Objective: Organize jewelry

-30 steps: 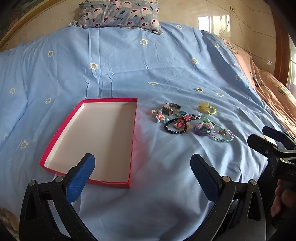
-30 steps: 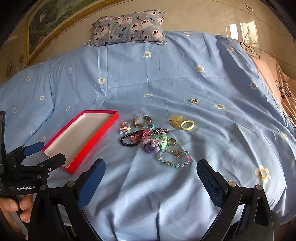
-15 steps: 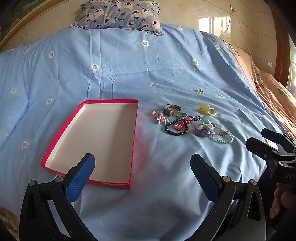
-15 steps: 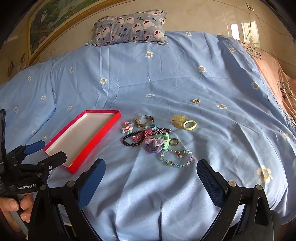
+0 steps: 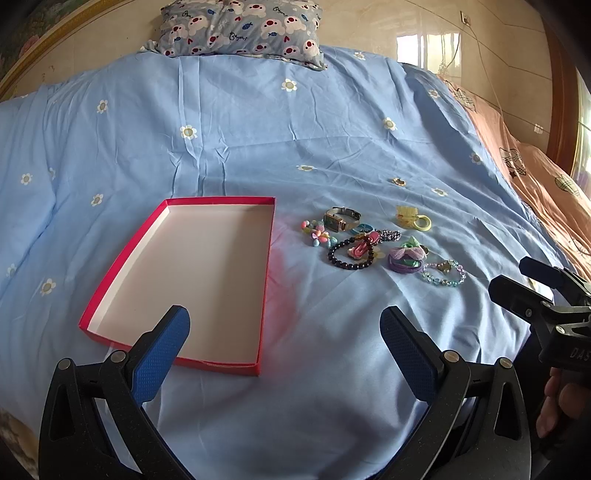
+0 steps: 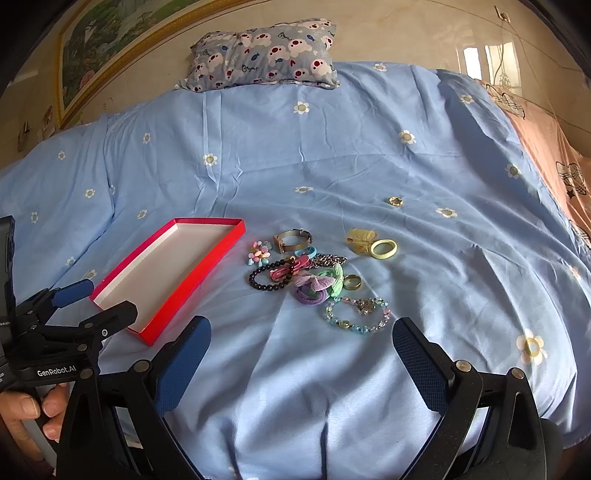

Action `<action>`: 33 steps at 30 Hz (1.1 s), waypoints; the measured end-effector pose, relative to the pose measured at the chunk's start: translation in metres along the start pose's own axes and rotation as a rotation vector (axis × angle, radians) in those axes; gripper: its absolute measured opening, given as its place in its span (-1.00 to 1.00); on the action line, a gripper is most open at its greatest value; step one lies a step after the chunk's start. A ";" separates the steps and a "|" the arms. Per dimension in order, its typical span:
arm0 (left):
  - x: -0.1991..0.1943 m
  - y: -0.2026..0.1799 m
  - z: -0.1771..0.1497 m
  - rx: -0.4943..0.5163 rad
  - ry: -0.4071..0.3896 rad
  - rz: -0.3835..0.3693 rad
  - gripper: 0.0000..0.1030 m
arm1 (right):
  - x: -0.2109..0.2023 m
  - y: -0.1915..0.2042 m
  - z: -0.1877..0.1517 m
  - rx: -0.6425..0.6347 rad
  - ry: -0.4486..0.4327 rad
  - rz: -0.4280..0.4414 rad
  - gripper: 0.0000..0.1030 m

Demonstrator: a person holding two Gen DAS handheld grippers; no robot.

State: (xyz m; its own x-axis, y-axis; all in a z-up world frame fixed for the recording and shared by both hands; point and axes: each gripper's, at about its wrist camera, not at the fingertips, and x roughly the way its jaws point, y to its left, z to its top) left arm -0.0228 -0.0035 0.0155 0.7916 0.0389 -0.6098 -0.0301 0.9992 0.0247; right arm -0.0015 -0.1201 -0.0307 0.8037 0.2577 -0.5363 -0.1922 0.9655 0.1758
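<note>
A red box lid with a white inside [image 5: 192, 280] [image 6: 173, 273] lies empty on the blue bedspread. To its right lies a cluster of jewelry: a watch [image 5: 341, 219] [image 6: 291, 240], a black bead bracelet [image 5: 349, 254] [image 6: 267, 278], a pink clip [image 5: 364, 245], a purple hair tie [image 5: 404, 260] [image 6: 312, 293], a clear bead bracelet [image 5: 443, 273] [image 6: 356, 314], a yellow ring and clip [image 5: 412, 219] [image 6: 373, 243]. My left gripper [image 5: 284, 350] is open and empty above the box's near edge. My right gripper [image 6: 301, 354] is open and empty, just short of the clear bead bracelet.
A small gold ring [image 6: 395, 201] lies apart, farther back on the bed. A patterned pillow [image 5: 240, 27] sits at the head. A pink blanket [image 5: 546, 192] covers the right side. The bed's front edge is just below the grippers.
Both grippers have drifted slightly, so the box and jewelry sit a little lower in both views. Nothing was taken hold of or let go.
</note>
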 end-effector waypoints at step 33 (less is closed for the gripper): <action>0.017 0.003 -0.002 -0.015 0.041 -0.028 1.00 | 0.007 0.000 0.001 0.007 0.015 0.027 0.94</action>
State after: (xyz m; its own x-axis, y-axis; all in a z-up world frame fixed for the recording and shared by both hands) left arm -0.0111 -0.0003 0.0037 0.7669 0.0104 -0.6417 -0.0176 0.9998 -0.0048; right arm 0.0042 -0.1182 -0.0338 0.7898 0.2846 -0.5434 -0.2100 0.9578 0.1963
